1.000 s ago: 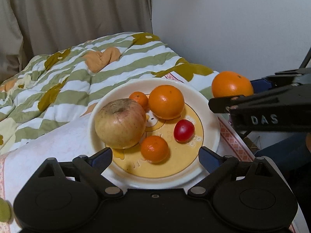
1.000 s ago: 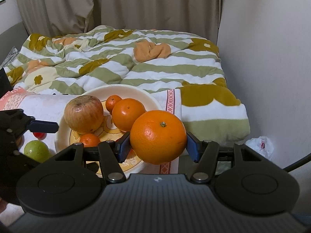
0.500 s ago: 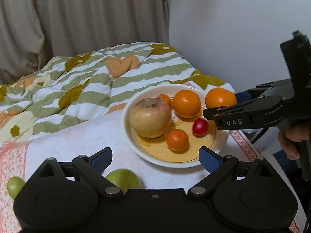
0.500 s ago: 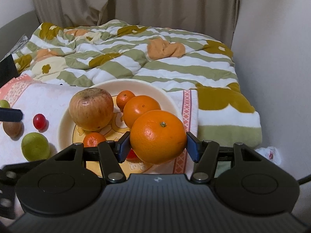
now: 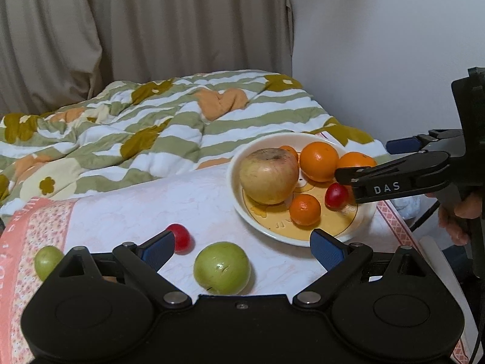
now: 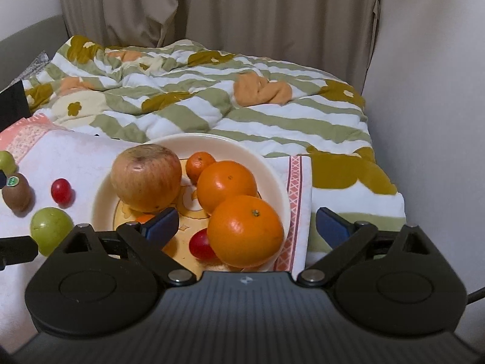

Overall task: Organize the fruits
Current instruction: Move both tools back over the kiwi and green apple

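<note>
The right tongs (image 6: 245, 227) are spreading wide, their blue pads clear of the large round orange (image 6: 245, 230) between them, which sits at the near rim of the cream ceramic plate (image 6: 272, 176). The left tongs (image 5: 242, 250) gape empty above a green apple (image 5: 222, 267). On the plate: two large oranges, two small mandarins, one russet apple (image 6: 146, 177), one red cherry tomato. On the pink-edged white towel (image 5: 169, 203): two green fruits, one tomato, one kiwi. Behind are a striped quilt and beige curtains.

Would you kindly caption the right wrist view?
Right gripper opening around a large orange resting on the fruit plate.
</note>
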Available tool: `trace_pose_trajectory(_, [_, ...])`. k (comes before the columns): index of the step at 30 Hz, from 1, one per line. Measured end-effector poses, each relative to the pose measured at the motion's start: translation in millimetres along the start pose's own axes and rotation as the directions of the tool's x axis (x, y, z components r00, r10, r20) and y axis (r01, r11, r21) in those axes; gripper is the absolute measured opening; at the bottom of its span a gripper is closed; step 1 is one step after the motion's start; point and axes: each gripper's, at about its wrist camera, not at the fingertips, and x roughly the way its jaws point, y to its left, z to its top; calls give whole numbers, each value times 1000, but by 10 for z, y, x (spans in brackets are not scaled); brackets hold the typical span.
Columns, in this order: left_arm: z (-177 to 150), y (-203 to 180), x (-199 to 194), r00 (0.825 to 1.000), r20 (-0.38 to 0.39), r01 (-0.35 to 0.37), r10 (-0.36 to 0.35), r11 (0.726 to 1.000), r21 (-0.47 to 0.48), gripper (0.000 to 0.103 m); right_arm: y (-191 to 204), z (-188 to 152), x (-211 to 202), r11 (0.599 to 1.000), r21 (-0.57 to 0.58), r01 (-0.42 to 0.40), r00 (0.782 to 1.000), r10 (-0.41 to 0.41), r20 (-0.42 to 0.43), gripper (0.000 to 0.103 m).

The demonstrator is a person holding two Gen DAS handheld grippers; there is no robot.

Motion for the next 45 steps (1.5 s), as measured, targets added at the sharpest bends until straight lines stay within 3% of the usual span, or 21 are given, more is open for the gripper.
trace_pose_trajectory(20, [-149,160,-965,985,150,-73,86,993,-88,98,281,-17,-1091,1000,10,-13,997,12,73,103])
trace_pose_trajectory(28, [-248,402,-1369,960,223,-148,170,983,-111,103,520,-70,-1448,998,53,-40,996,36,77,103])
trace_pose_trajectory(32, [-275,611,-1434,956,230,-161,183,981,-113,103,708,-91,-1541,998,51,-38,997,34,74,103])
trace_pose_trajectory(38, [-312,965,-1377,965,208,-140,158,985,-96,103,999,-122,-1526,995,89,-36,998,32,50,103])
trace_pose_trajectory(45, [-331,1372,-1097,991,115,-62,67,997,-49,103,1365,-152,-1320,979,199,40,999,-38,-15,103])
